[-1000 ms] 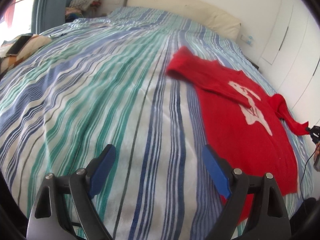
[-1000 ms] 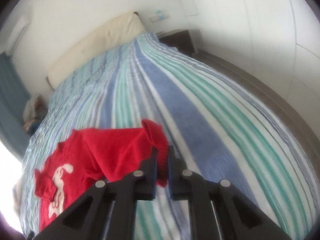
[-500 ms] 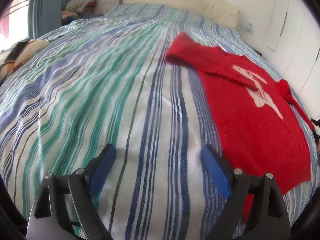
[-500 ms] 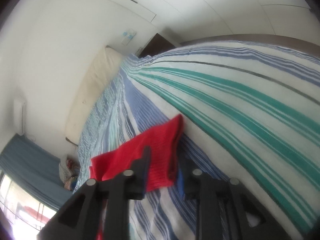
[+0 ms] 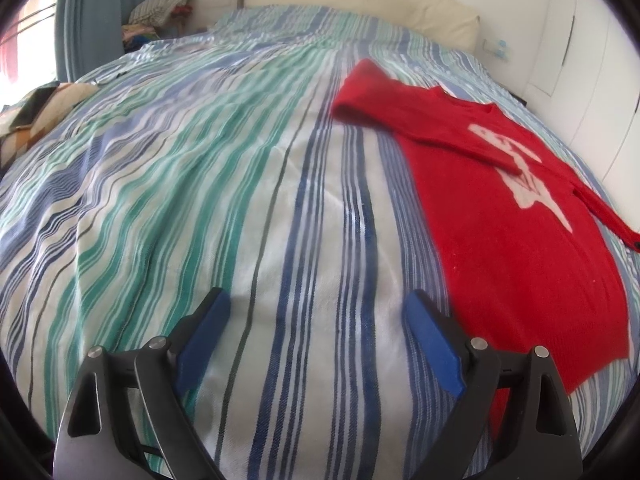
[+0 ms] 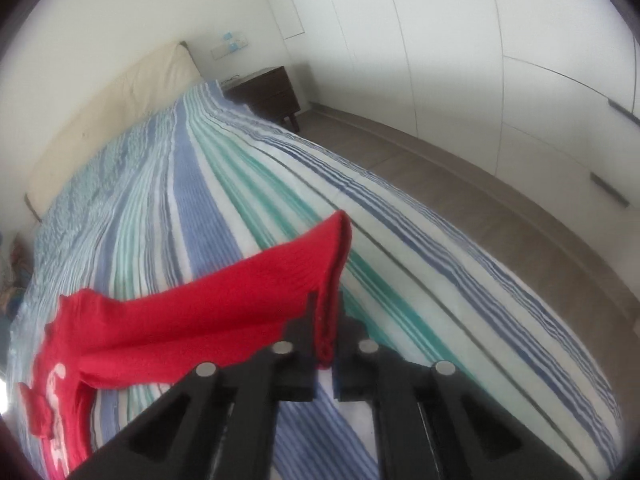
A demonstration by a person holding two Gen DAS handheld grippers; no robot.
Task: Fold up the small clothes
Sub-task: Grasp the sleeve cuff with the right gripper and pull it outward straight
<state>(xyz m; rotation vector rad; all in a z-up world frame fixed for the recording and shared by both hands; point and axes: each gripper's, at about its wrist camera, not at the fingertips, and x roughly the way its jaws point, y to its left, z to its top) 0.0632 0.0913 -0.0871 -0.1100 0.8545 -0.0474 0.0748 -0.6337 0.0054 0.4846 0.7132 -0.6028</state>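
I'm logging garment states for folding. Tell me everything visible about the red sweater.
The red sweater is a small knit with a white graphic on its chest. It lies mostly flat on the striped bedspread, one sleeve folded across the body. The right claw is shut on the other sleeve's cuff, holding it raised.

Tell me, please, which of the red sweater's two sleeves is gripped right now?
The stretched-out sleeve, its cuff pinched in the right hand-held gripper. The other sleeve lies folded across the red sweater, untouched.

Bedroom; striped bed [image 5: 200, 184], wardrobe [image 6: 480, 60]
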